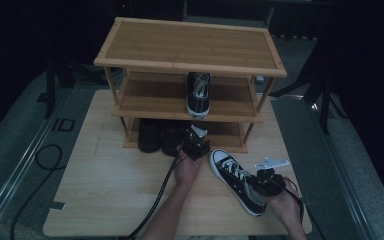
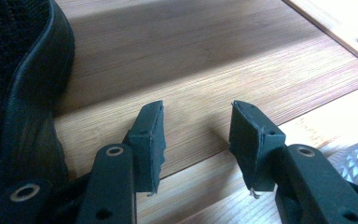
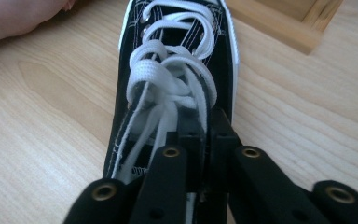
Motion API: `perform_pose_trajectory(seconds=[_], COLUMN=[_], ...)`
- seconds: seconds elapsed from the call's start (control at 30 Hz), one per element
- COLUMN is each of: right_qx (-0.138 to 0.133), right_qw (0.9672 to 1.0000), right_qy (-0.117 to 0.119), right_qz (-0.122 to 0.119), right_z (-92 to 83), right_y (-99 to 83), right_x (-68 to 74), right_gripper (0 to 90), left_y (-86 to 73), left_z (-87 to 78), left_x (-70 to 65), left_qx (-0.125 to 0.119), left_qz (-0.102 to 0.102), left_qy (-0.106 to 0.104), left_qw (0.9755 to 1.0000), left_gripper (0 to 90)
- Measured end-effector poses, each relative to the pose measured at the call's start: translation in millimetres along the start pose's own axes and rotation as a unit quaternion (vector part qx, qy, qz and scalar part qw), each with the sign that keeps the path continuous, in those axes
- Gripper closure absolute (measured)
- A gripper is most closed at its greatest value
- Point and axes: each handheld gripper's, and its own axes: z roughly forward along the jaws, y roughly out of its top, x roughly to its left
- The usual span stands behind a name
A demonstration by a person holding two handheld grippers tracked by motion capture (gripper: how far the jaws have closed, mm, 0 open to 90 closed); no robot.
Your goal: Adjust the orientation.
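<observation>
- My right gripper (image 1: 258, 182) is nearest me, at the heel end of the black sneaker (image 1: 236, 179) that lies on the table (image 1: 105, 190); in the right gripper view my jaws are pressed together on the sneaker's collar edge, just behind the white laces (image 3: 168, 88). So I judge the grasp made, the lift not yet begun.
- A little farther on, my left gripper (image 1: 196, 142) rests at the foot of the shoe rack (image 1: 190, 45), jaws spread with nothing between them, over the bottom shelf (image 2: 191, 70).
- Just beside it on that shelf stand two dark shoes (image 1: 160, 136).
- Farther back, the matching sneaker (image 1: 199, 94) already stands on the middle shelf, toe towards me.
- Left for me, I judge: carry this sneaker up and set it beside its mate.
</observation>
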Motion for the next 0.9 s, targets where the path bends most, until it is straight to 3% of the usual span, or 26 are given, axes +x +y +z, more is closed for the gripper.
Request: perform_pose_trajectory(seconds=[0.1,0.5,0.9], right_qx=[-0.005,-0.025,-0.050], right_qw=[1.0000,0.9992,0.9978], right_qy=[-0.003,0.023,0.027], right_qz=[0.004,0.022,0.034], right_z=[-1.9,-9.0,-28.2], right_y=[-0.3,-1.6,-0.5], right_x=[0.3,-3.7,-10.7], right_gripper=[88.5,88.9,88.9], left_y=[0.0,0.0,0.1], left_z=[0.0,0.1,0.2], left_x=[0.0,0.1,0.1], left_qx=[0.000,0.000,0.000], left_qz=[0.000,0.000,0.000], left_qy=[0.000,0.000,-0.001], left_qw=[1.0000,1.0000,1.0000], left_gripper=[55.6,55.6,55.5])
